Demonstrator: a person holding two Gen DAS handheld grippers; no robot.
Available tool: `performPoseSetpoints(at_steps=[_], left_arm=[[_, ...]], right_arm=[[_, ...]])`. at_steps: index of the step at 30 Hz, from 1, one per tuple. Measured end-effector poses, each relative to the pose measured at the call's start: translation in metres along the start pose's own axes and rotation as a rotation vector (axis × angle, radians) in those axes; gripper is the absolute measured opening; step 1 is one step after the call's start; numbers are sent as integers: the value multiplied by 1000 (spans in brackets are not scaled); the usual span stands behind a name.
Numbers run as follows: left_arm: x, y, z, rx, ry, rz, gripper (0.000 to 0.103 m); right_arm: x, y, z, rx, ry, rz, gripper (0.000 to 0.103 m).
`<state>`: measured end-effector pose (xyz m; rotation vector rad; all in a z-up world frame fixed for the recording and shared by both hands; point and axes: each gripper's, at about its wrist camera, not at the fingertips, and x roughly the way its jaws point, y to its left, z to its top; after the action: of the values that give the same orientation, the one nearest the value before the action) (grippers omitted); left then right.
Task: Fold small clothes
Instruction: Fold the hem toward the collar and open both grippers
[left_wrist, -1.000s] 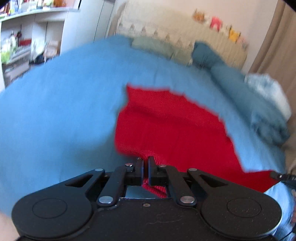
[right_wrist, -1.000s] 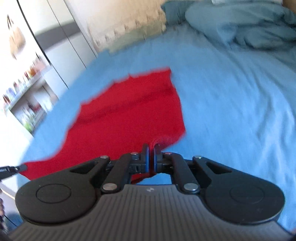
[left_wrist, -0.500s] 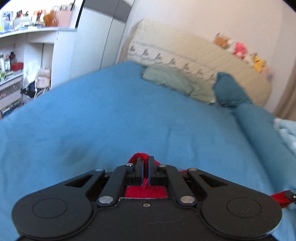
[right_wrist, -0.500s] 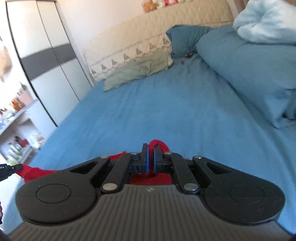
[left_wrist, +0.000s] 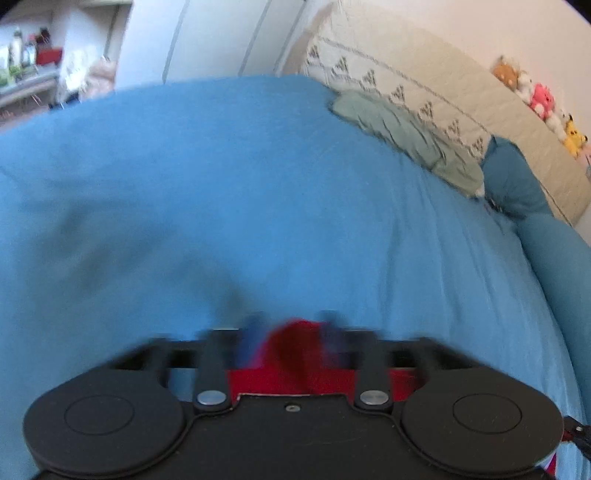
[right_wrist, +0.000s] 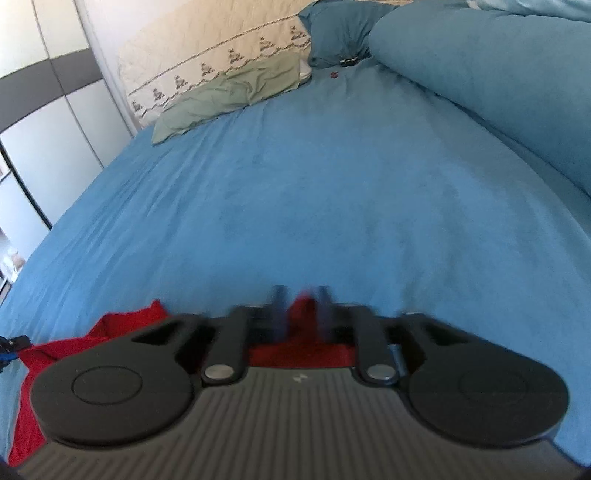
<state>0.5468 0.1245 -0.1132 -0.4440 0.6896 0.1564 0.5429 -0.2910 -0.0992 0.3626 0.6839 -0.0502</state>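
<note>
A blue bedsheet (right_wrist: 332, 184) covers the whole bed, with a rolled blue duvet (right_wrist: 498, 85) along its right edge and a sage-green pillow (right_wrist: 229, 96) against the cream headboard (left_wrist: 443, 85). The red garment (right_wrist: 74, 350) lies at the bed's near edge. The left gripper (left_wrist: 291, 328) has its fingers spread, red cloth between them. The right gripper (right_wrist: 301, 306) likewise stands parted over a red fold, both blurred
</note>
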Motion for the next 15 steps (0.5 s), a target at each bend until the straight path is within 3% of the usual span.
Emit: performPoseSetpoints(at_steps=[1,2,4,7,11,13,15], left_arm=[[-11,2,2,9,-34,10,86],[-25,4,3,32,-62,13,86],[-49,3,-2,94,-83,16,86],[-82,-1,-24,177,-46,-20,87],[-92,-2,-78,243,98,-112,89],[-84,3,-107,259,170,-98,89],[-80,11,-127,284,182,-80,88]], right_arm=[[-9,1,-1,-2,-34,-7,90],[-17,1,-3,-10,-74,-8,94],[-36,6,-9,-61,-109,15,94],[-65,26,-31,-218,-104,56,99],[-80,53,-88,-334,-11,117,100],[-76,59,-112,-365,34,128,100],[-69,59,-132,-378,80,102,98]])
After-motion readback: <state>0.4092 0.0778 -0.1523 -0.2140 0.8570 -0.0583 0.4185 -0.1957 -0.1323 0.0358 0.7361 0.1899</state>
